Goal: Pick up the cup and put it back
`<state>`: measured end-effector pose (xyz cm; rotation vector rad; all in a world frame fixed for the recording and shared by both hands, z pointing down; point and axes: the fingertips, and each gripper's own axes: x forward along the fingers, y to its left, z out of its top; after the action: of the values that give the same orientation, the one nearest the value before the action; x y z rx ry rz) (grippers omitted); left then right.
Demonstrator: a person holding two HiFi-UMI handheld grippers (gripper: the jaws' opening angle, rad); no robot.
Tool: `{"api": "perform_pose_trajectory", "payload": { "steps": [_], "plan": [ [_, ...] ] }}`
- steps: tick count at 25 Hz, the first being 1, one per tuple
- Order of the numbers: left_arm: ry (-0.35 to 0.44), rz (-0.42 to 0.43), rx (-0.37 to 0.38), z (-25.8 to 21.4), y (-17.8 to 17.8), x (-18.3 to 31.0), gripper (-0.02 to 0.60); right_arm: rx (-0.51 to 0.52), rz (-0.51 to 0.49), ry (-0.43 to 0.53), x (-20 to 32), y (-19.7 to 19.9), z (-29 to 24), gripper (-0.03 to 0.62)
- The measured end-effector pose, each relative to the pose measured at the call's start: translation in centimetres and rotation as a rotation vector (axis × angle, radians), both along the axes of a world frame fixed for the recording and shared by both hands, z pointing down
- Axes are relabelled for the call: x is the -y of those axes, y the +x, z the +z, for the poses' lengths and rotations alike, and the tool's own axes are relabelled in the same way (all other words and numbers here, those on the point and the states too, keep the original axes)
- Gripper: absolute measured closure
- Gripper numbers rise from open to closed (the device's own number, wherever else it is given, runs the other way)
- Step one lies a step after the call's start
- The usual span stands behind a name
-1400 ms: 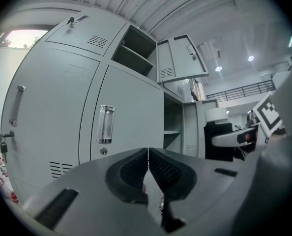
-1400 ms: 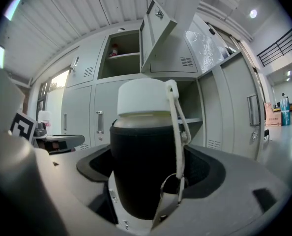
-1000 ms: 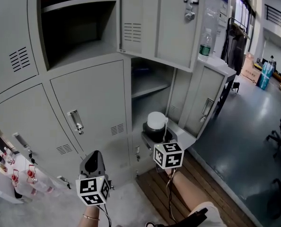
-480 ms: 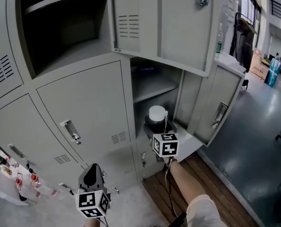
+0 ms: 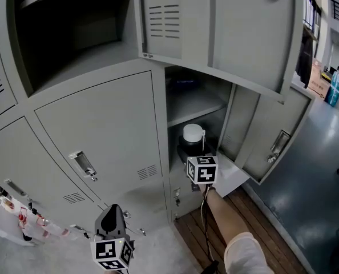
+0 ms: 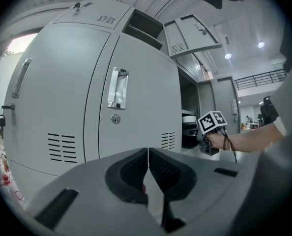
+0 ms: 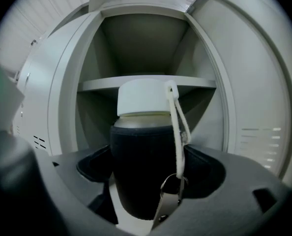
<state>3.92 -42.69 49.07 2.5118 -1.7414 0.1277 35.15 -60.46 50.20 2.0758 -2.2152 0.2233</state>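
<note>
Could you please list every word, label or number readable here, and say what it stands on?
No readable text anywhere.
Cup: dark sleeve and white lid bear no print.
Locker doors: no numbers or labels.
Marker cube: only black-and-white square patterns.
Red-and-white items, head view's lower left: too blurred to read.

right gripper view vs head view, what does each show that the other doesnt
Only the right gripper view: the jaws gripping the cup, and the metal clip on its cord. Only the head view: the left gripper, the person's arm, the shut locker doors. Both: the cup, its white lid, the shelf behind it.
</note>
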Motion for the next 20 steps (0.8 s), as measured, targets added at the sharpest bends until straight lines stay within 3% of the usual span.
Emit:
{"api": "perform_pose_trajectory", "payload": {
  "steps": [20],
  "plan": [
    [-0.047, -0.054, -0.046, 2.9, -1.3, 1.5, 0.57, -0.021, 0.01, -0.04, 7.9, 0.2, 1.4, 0.195]
  ]
}}
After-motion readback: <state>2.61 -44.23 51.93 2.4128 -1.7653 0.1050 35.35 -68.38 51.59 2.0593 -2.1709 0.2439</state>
